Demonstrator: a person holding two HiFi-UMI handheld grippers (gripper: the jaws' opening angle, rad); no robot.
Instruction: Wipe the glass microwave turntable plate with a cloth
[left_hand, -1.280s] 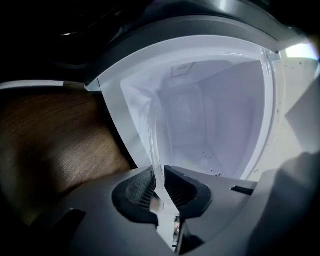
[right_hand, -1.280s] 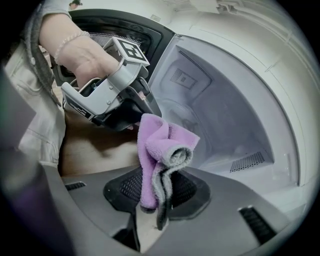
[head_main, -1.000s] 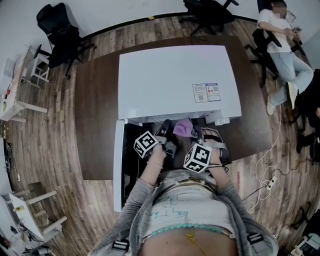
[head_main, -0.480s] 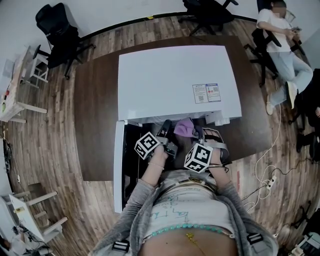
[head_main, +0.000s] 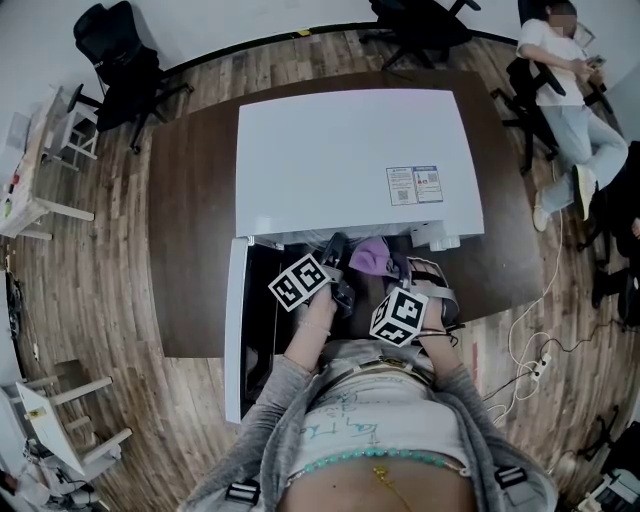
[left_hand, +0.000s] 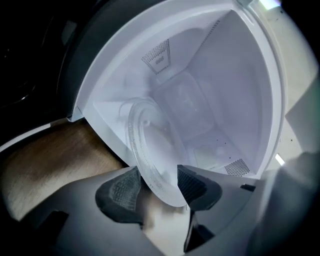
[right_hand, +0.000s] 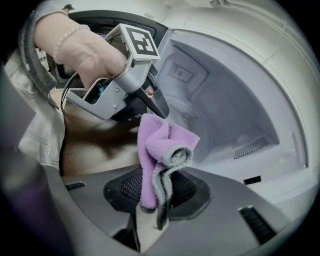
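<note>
The clear glass turntable plate (left_hand: 150, 145) reaches from the white microwave cavity (left_hand: 200, 90) out toward me. Its near rim lies between the jaws of my left gripper (left_hand: 156, 186). These jaws have just been opening: a gap shows between the left pad and the rim, so the gripper is open around the plate. My right gripper (right_hand: 157, 187) is shut on a folded purple cloth (right_hand: 162, 145) just in front of the cavity mouth, beside the left gripper (right_hand: 161, 109). In the head view both grippers (head_main: 337, 252) (head_main: 392, 268) and the cloth (head_main: 368, 256) sit at the microwave's front.
The white microwave (head_main: 350, 160) stands on a dark wooden table (head_main: 190, 220), with its door (head_main: 234, 330) swung open to the left. Office chairs (head_main: 120, 65) and a seated person (head_main: 565, 90) are farther off. A power strip (head_main: 540, 368) and its cable lie on the floor at the right.
The left gripper has rolled at the microwave's mouth, its marker cube turning. The right gripper with the cloth has stayed put.
</note>
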